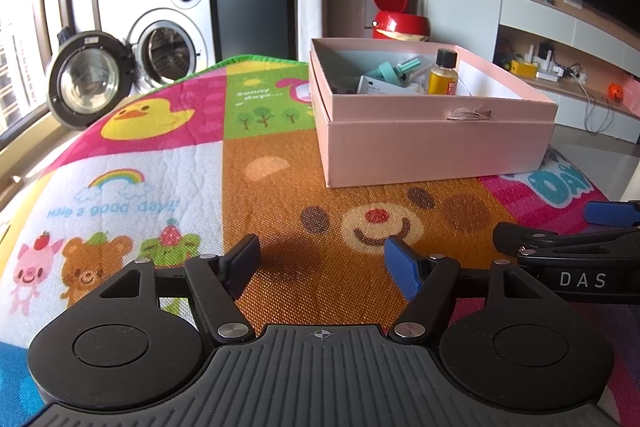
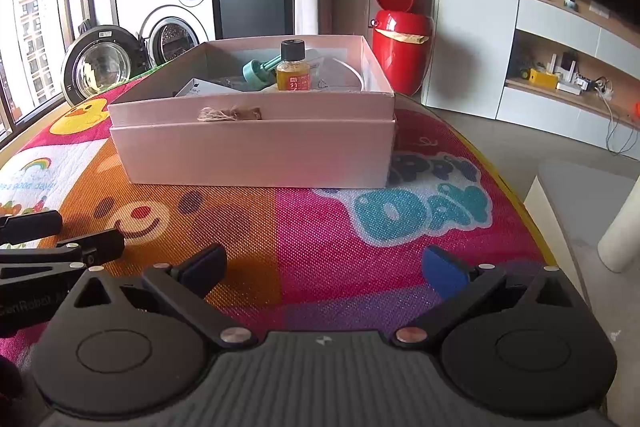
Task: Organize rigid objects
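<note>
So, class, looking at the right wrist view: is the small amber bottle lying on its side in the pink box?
No, the amber bottle stands upright inside the pink box, black cap on top.

Daylight pours in from the window [image 1: 16,75] on my left, blown out to near white in both views. It falls across the play mat [image 1: 280,163], whose colours read vivid and sharp near my tongs. My left gripper [image 1: 322,263] casts a soft shadow on the orange patch just ahead of its fingers; my right gripper [image 2: 326,267] does the same. The pink box [image 2: 256,151] shows its near wall in shade, with a dark band at its foot. The upper right corner sinks into near black. Fisheye bending curves the mat's edges and the wall lines. The washing machine [image 1: 168,39] looks slightly soft.
</note>
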